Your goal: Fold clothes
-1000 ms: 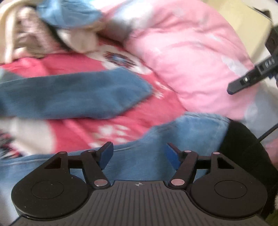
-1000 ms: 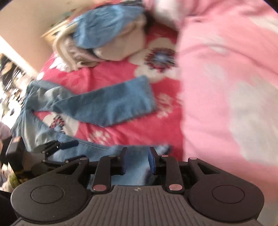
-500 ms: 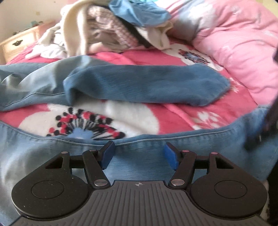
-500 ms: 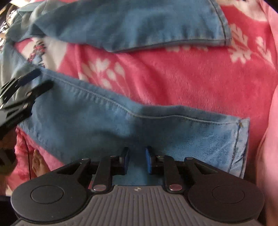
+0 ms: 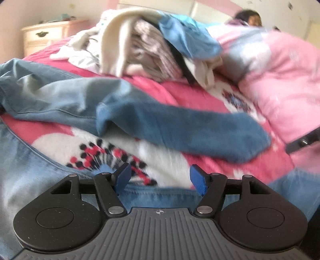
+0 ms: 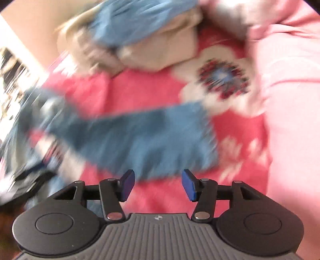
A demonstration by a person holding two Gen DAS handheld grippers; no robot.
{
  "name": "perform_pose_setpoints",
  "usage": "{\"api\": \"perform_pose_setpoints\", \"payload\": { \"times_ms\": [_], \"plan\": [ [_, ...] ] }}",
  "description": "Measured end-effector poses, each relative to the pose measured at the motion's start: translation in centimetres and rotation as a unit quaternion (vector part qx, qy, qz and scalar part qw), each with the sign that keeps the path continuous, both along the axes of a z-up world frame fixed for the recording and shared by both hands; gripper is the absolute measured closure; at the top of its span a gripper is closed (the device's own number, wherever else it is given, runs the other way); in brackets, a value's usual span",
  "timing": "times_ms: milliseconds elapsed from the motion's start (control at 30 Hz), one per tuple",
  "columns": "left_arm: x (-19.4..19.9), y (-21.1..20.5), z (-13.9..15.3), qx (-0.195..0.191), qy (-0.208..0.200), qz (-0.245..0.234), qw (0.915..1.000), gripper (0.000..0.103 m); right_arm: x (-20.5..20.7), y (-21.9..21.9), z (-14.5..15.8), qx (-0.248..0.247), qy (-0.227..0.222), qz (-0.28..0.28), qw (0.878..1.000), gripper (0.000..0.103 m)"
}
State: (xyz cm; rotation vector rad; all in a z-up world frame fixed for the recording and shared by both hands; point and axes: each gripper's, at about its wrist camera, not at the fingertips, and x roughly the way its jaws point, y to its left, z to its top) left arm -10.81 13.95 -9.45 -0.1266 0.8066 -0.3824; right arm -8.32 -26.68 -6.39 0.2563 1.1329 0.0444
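Note:
A pair of blue jeans lies spread on the red flowered blanket (image 5: 210, 94). In the left wrist view its far leg (image 5: 180, 128) runs across the middle, and the paler near leg (image 5: 30, 180) lies under my left gripper (image 5: 160, 178). That gripper is open, and the pads press on nothing. In the blurred right wrist view my right gripper (image 6: 158, 184) hangs over the blanket just short of the far leg's hem (image 6: 150, 140). Its jaws are opening with nothing between them. One finger of the right gripper (image 5: 304, 140) shows at the right edge of the left view.
A heap of unfolded clothes (image 5: 144, 44) in cream, brown and light blue sits at the back of the bed. A pink duvet (image 5: 280, 70) is bunched along the right side. A pale dresser (image 5: 46, 38) stands at the back left. A person (image 5: 250, 18) is at the far right.
My right gripper was nearly shut over the near jeans leg; it now stands wide and faces the far leg. The left view has swung left and tilted up toward the heap.

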Motion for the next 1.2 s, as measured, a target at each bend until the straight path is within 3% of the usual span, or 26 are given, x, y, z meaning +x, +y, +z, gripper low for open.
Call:
{"api": "perform_pose_setpoints", "payload": {
  "times_ms": [167,233,400,500,533,633,767,933,1000,1067,1133,1200],
  "plan": [
    [1.3,1.2,0.8,-0.009,0.004,0.044,0.9990,0.038,5.0,-3.4,-3.1,0.029,-0.016,-0.078,0.996,0.043],
    [2.0,2.0,1.0,-0.017,0.007,0.065,0.9977,0.038,6.7,-4.0,-5.0,0.047,-0.001,-0.100,0.994,0.042],
    [3.2,3.4,1.3,-0.027,-0.011,0.080,0.9963,0.038,8.3,-5.2,-7.4,0.075,0.024,-0.111,0.991,0.041],
    [4.2,2.5,1.4,0.010,-0.050,0.024,0.9984,0.038,7.9,-4.8,-6.9,0.052,0.020,-0.069,0.996,0.068],
    [4.6,1.9,1.5,0.026,-0.066,-0.002,0.9975,0.038,7.8,-4.8,-6.7,0.049,0.022,-0.055,0.997,0.084],
    [5.9,0.3,1.6,0.064,-0.104,-0.071,0.9900,0.038,7.1,-5.1,-5.7,0.069,0.014,-0.033,0.997,0.089],
    [8.0,-1.5,0.9,0.096,-0.114,-0.144,0.9783,0.039,6.0,-4.8,-3.4,0.070,-0.021,-0.001,0.997,0.093],
    [9.0,-3.1,-0.4,0.123,-0.083,-0.196,0.9693,0.065,5.8,-4.2,0.9,0.053,-0.103,0.033,0.993,0.094],
    [8.9,-3.8,-0.6,0.140,-0.084,-0.201,0.9659,0.088,6.3,-3.8,3.3,0.042,-0.155,0.058,0.985,0.094],
    [9.2,-3.7,0.0,0.111,-0.084,-0.180,0.9737,0.095,6.6,-3.3,6.1,0.027,-0.212,0.084,0.973,0.094],
    [9.3,-3.4,1.5,0.072,-0.093,-0.158,0.9804,0.098,5.6,-3.3,9.8,0.023,-0.297,0.126,0.946,0.094],
    [8.4,-3.1,3.7,0.045,-0.132,-0.149,0.9788,0.100,3.3,-3.4,12.7,0.003,-0.376,0.178,0.909,0.094]
  ]
}}
